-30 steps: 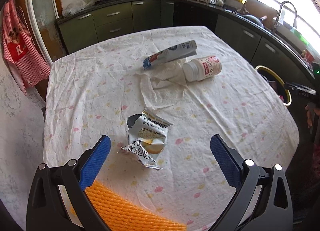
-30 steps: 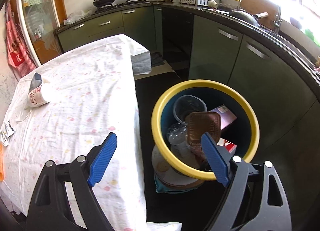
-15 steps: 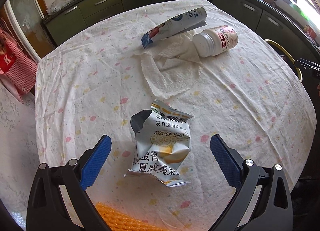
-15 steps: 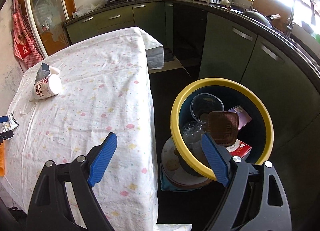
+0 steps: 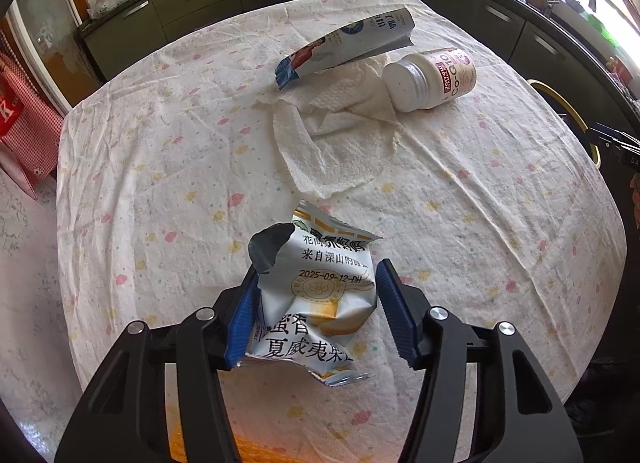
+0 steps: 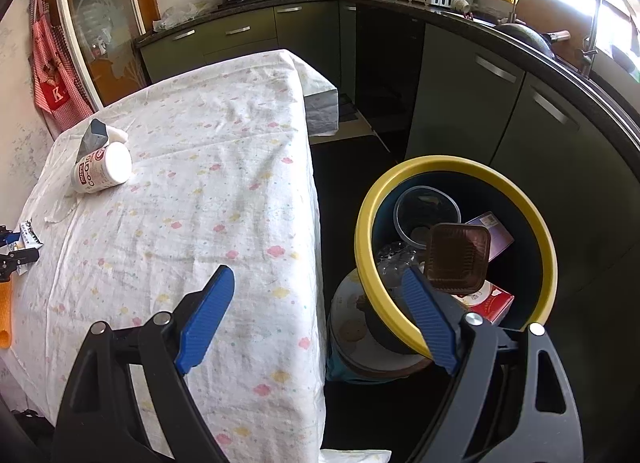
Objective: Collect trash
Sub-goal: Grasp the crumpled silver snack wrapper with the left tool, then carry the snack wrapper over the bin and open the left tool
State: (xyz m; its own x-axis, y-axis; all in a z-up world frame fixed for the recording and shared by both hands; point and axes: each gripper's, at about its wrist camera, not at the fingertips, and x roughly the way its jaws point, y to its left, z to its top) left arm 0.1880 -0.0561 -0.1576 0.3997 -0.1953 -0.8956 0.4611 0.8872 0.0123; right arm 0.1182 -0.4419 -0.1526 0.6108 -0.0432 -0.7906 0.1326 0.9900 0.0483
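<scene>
A crumpled white snack wrapper (image 5: 320,303) with printed writing lies on the flowered tablecloth (image 5: 160,183). My left gripper (image 5: 318,271) points down over it. Its jaws are closing, the wrapper sits between them, and the blue pads (image 5: 244,315) touch its two side edges. Farther back lie a torn blue-and-white pouch (image 5: 348,43), a crumpled paper towel (image 5: 332,143) and a white bottle (image 5: 432,79) on its side. My right gripper (image 6: 318,275) hangs open and empty past the table's right edge, beside the yellow-rimmed bin (image 6: 548,247).
The bin holds a clear cup (image 6: 426,211), a brown tray (image 6: 458,259) and boxes. An orange mesh piece (image 5: 256,451) lies at the table's near edge. Dark green cabinets (image 6: 480,111) and a counter with a sink wrap around the table.
My left gripper came down and forward over the snack wrapper and its jaws closed from wide open to the wrapper's sides. The right gripper drifted slightly, still open by the bin.
</scene>
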